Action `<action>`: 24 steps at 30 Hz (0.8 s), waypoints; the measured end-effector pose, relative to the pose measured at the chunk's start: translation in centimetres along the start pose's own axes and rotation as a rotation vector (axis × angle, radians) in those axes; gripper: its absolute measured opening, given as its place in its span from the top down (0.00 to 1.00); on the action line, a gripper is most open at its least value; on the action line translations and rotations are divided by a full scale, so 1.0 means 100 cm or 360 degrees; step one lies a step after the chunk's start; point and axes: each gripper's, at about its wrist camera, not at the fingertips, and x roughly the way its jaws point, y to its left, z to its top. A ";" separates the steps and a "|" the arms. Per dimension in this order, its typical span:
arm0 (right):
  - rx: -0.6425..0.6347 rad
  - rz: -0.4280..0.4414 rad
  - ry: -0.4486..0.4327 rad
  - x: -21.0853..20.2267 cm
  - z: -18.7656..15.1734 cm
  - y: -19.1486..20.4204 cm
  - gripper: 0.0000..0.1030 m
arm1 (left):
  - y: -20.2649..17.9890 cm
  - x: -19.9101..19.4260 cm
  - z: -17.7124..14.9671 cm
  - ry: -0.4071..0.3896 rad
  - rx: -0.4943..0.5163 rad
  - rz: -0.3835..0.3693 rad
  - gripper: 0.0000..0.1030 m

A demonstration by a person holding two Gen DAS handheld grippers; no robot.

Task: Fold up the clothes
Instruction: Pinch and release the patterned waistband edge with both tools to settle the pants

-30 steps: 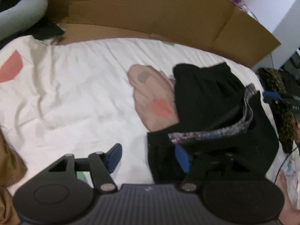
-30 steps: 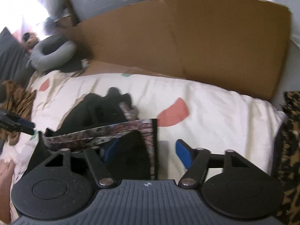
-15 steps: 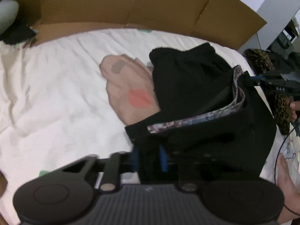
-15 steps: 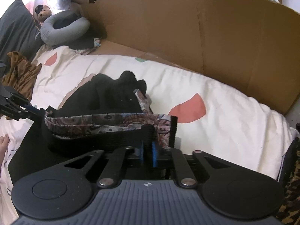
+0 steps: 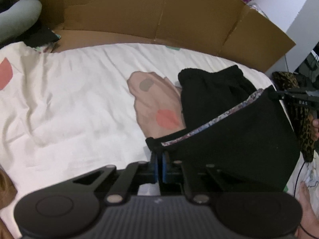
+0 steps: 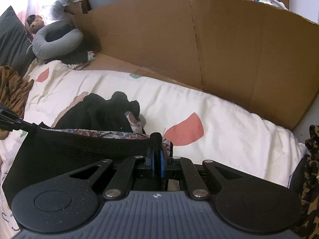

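Observation:
A black garment (image 5: pixel 235 131) with a patterned inner waistband (image 5: pixel 217 119) hangs stretched between both grippers above a white bedsheet (image 5: pixel 69 99). My left gripper (image 5: pixel 159 159) is shut on one corner of its waistband. My right gripper (image 6: pixel 156 159) is shut on the other corner, and the black garment (image 6: pixel 79 151) spreads to the left of it. The far end of the garment (image 6: pixel 111 107) lies bunched on the sheet. Each gripper shows as a dark tip at the edge of the other's view.
A brown cardboard wall (image 6: pixel 199 49) stands along the far side of the bed. A grey neck pillow (image 6: pixel 57 41) and a brown cloth (image 6: pixel 12 87) lie at the left. A leopard-print fabric (image 5: pixel 299 119) is at the right. A person's hand (image 5: pixel 307 205) shows at the lower right.
Both grippers went from open to shut on the waistband corners. The garment has been lifted and pulled taut between them.

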 end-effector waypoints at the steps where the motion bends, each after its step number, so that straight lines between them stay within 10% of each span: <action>1: 0.0000 -0.0002 0.0002 0.001 0.001 0.000 0.96 | 0.000 0.002 0.000 0.0006 -0.0003 0.0001 0.96; 6: -0.0011 -0.0020 0.0008 0.009 0.000 -0.001 0.96 | -0.001 0.010 -0.003 0.0027 0.0001 0.0006 0.94; 11: 0.0072 0.0003 0.0010 0.015 -0.002 -0.006 0.92 | 0.000 0.014 -0.004 0.0056 -0.0031 0.0016 0.64; 15: 0.0162 0.0039 0.0021 0.017 -0.006 -0.013 0.52 | 0.000 0.018 -0.006 0.0075 -0.0031 0.0006 0.64; 24: 0.0420 0.0219 0.0090 0.033 -0.018 -0.032 0.47 | 0.001 0.030 -0.005 0.0088 -0.0043 0.0005 0.59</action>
